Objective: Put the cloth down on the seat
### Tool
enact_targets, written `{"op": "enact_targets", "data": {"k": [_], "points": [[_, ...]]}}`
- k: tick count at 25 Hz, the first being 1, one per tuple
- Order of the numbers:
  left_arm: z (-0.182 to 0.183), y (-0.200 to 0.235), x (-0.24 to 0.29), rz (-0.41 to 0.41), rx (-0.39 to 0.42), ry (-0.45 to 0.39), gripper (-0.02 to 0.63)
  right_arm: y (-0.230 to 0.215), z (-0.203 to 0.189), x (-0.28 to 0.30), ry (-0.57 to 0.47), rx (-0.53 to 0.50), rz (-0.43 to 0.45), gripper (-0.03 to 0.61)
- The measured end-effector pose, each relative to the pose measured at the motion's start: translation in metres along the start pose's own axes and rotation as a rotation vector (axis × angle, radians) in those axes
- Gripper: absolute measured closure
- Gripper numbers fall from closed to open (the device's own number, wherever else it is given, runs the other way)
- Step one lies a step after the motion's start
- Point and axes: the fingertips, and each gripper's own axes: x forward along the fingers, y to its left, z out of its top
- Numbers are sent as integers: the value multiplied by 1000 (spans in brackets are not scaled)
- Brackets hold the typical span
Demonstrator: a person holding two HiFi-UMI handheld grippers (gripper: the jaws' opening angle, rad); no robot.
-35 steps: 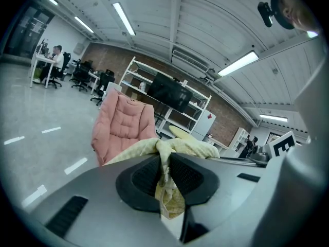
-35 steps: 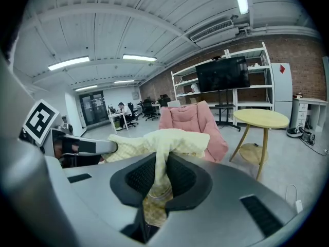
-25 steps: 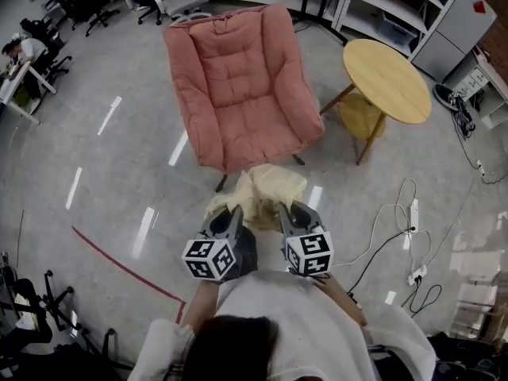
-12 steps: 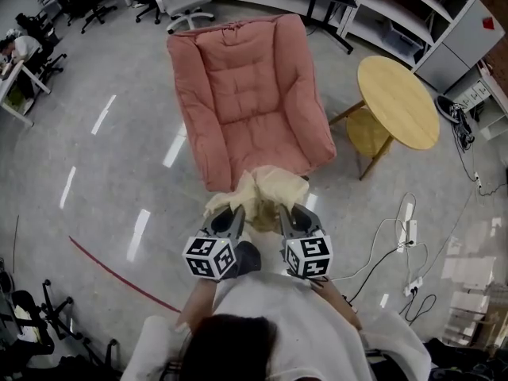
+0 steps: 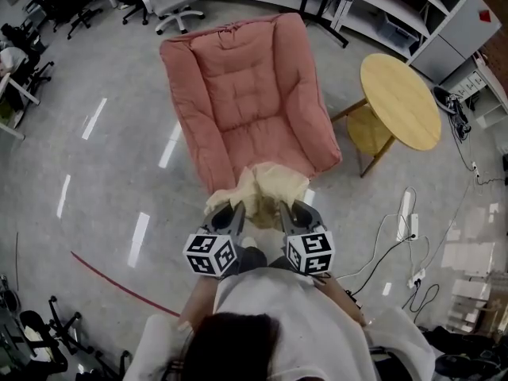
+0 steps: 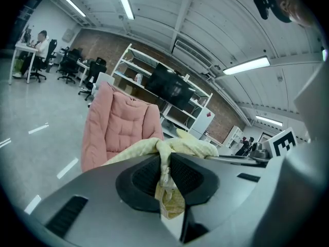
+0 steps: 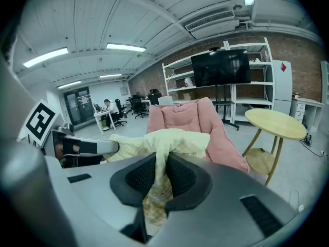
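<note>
Closer than a second before, the seat [image 5: 252, 121] filled the upper middle. I kept the left gripper [image 5: 232, 211] and right gripper [image 5: 287, 209] each clamped on the cloth [image 5: 262, 187], bunched at centre over the seat's front edge, so both ends could be laid down together.

A pink quilted armchair [image 5: 246, 94] is lying open from its front edge; raised padded sides [image 5: 184, 109] are walling both flanks, and a round wooden side table [image 5: 399, 101] is standing well beyond its right side.
</note>
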Motion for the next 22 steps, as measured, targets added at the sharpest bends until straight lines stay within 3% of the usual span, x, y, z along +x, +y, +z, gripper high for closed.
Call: {"op": "enact_targets", "data": {"k": [12, 22], "points": [[31, 21, 31, -21, 14, 4, 541, -12, 25, 35, -9, 8, -25, 511], [48, 41, 78, 19, -5, 2, 541, -45, 42, 83, 5, -23, 6, 511]]}}
